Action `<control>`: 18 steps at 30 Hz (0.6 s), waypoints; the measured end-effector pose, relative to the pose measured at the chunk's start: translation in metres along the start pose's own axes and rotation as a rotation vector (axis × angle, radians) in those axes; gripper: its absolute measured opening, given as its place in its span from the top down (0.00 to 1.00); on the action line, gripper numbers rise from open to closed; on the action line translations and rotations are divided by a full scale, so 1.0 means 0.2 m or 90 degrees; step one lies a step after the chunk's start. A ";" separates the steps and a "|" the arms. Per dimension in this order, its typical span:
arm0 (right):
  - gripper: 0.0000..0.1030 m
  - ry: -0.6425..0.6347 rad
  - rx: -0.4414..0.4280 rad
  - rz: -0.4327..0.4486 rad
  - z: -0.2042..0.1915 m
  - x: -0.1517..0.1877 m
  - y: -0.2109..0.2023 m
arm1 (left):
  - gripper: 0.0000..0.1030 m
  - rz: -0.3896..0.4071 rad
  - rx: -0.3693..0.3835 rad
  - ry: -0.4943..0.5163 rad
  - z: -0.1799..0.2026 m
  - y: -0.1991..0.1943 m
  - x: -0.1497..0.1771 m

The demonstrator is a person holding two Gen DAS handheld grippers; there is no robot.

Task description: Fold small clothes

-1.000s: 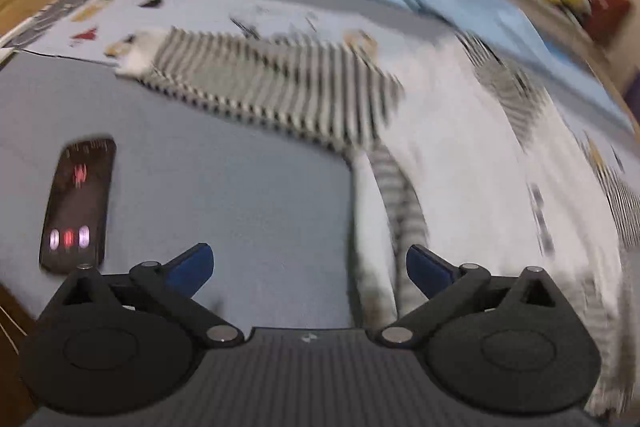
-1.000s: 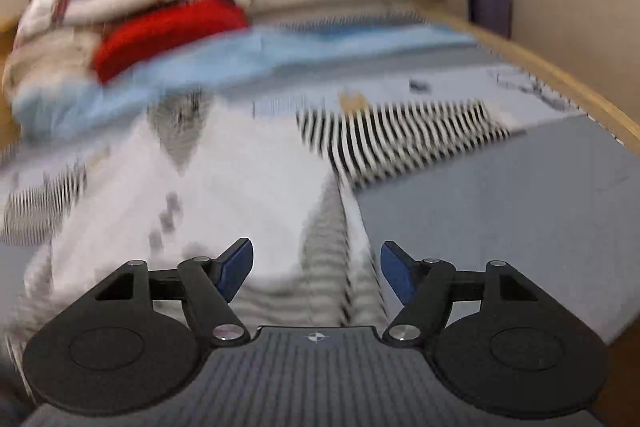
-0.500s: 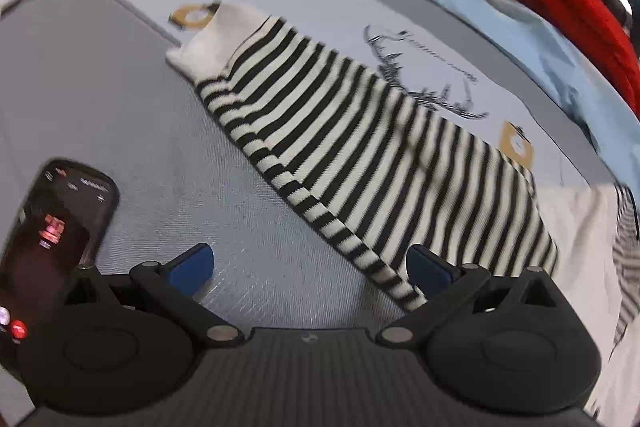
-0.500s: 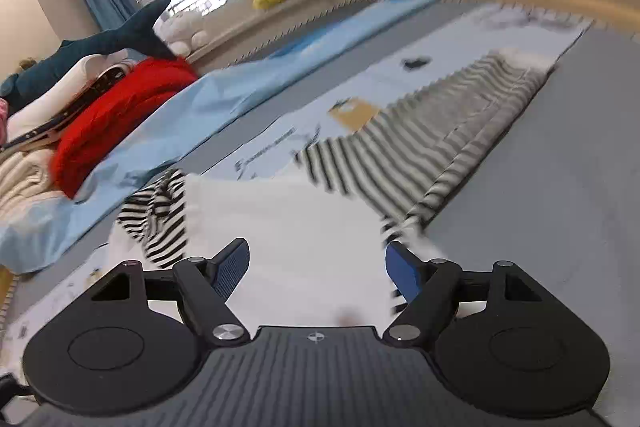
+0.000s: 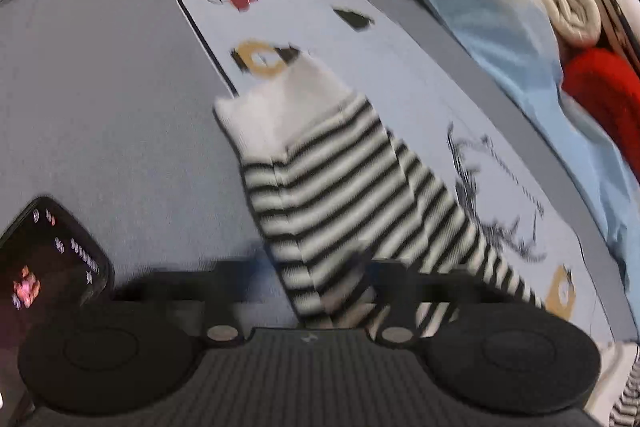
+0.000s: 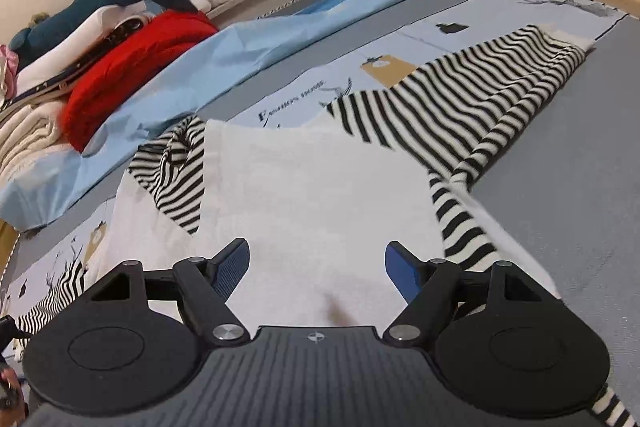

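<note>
With my left gripper (image 5: 340,291) just snapped closed on the striped sleeve (image 5: 352,187) of the shirt (image 6: 312,195) spread on the bed (image 6: 580,207), and my right gripper (image 6: 318,267) wide above its white body, a thin pinch risked slipping mid-fold.

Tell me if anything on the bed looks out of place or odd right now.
Yes, a phone with its screen lit lies on the grey bed cover, just beside the striped sleeve that the left gripper has pinched, so it sits in the folding area. The white shirt body also shows a small brownish mark near its hem.
</note>
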State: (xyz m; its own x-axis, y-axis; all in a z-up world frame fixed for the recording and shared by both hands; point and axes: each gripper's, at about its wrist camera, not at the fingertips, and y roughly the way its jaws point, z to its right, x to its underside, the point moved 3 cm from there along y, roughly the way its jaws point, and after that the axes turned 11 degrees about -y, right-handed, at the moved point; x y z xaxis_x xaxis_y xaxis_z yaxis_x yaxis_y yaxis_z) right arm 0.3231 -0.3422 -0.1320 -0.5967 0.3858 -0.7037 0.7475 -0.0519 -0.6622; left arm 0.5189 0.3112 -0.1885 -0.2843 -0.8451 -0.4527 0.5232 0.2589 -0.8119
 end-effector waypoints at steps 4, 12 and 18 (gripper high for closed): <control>0.26 -0.035 0.003 0.007 -0.04 0.01 0.00 | 0.97 0.001 -0.057 -0.055 -0.09 0.00 -0.09; 0.26 -0.024 0.012 0.015 -0.03 -0.02 0.01 | 0.62 -0.037 0.002 -0.102 -0.18 0.00 -0.15; 0.26 0.004 0.016 -0.003 0.01 0.00 0.02 | 0.19 -0.056 0.040 -0.136 -0.14 0.02 -0.14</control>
State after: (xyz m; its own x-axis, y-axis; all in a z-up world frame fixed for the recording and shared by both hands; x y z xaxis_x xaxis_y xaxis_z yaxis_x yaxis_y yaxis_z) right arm 0.3261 -0.3443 -0.1350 -0.5987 0.3922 -0.6984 0.7366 -0.0731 -0.6724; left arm 0.5057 0.3487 -0.1892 -0.1576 -0.9446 -0.2880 0.5548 0.1567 -0.8171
